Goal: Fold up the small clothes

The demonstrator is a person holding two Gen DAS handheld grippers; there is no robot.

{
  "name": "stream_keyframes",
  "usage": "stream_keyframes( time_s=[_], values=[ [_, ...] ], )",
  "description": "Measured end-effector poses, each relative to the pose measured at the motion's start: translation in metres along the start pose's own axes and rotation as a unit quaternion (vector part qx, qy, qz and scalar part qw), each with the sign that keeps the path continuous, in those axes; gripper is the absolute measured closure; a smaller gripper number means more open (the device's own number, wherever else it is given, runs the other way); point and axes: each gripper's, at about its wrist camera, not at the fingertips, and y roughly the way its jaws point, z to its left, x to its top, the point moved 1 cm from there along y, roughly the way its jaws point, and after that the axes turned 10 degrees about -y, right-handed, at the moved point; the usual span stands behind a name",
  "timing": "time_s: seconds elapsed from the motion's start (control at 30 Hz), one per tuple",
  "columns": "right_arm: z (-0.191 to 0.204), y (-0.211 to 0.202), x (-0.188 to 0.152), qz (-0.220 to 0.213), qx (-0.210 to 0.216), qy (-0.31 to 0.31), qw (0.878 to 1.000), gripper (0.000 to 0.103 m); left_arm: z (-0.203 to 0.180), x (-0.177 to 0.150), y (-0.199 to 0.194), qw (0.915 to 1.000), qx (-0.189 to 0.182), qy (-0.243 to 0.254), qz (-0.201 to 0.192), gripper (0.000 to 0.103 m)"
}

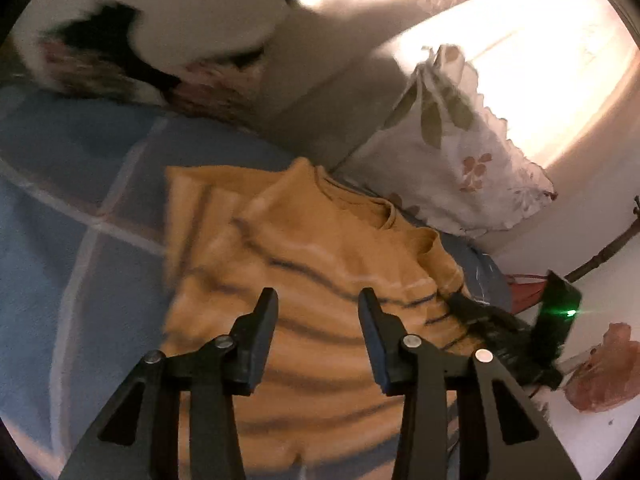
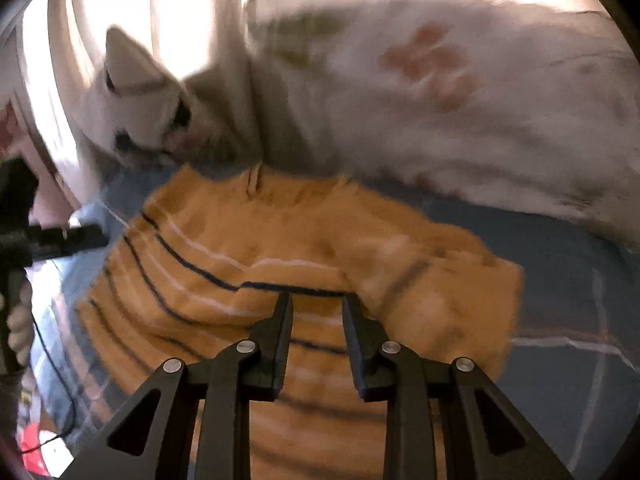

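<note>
A mustard sweater with thin dark and white stripes lies flat on the blue checked bedsheet, neckline toward the pillows. One side of it is folded in over the body, showing as a bunched flap in the right wrist view. My left gripper hovers over the sweater's middle, jaws apart with nothing between them. The right gripper hangs over the striped chest of the sweater, jaws also apart and empty. Each view catches the other gripper at the sweater's edge: the right gripper and the left gripper.
A white floral pillow leans just beyond the sweater's collar, and fills the top of the right wrist view. More bedding lies at the back left. A pinkish plastic bag sits off the bed's right side.
</note>
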Motion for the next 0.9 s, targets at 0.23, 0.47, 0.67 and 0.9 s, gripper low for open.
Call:
stream_keyframes(
  time_s=[0.23, 0.47, 0.67, 0.9],
  values=[
    [-0.061, 0.036, 0.019, -0.006, -0.088, 0.071, 0.994, 0.082, 0.037, 0.046, 0.053, 0.9955, 0.041, -0.084, -0.011, 0.063],
    [-0.143, 0.019, -0.006, -0.026, -0.11, 0.253, 0.961, 0.067, 0.051, 0.048, 0.049, 0.9935, 0.001, -0.113, -0.013, 0.063],
    [-0.129, -0.051, -0.03, -0.057, -0.088, 0.232, 0.967, 0.059, 0.049, 0.041, 0.021, 0.9928, -0.02, -0.115, -0.028, 0.063],
    [-0.066, -0.101, -0.104, -0.052, -0.005, 0.196, 0.979, 0.047, 0.05, 0.004, -0.047, 0.9946, -0.037, -0.085, -0.047, 0.06]
  ],
)
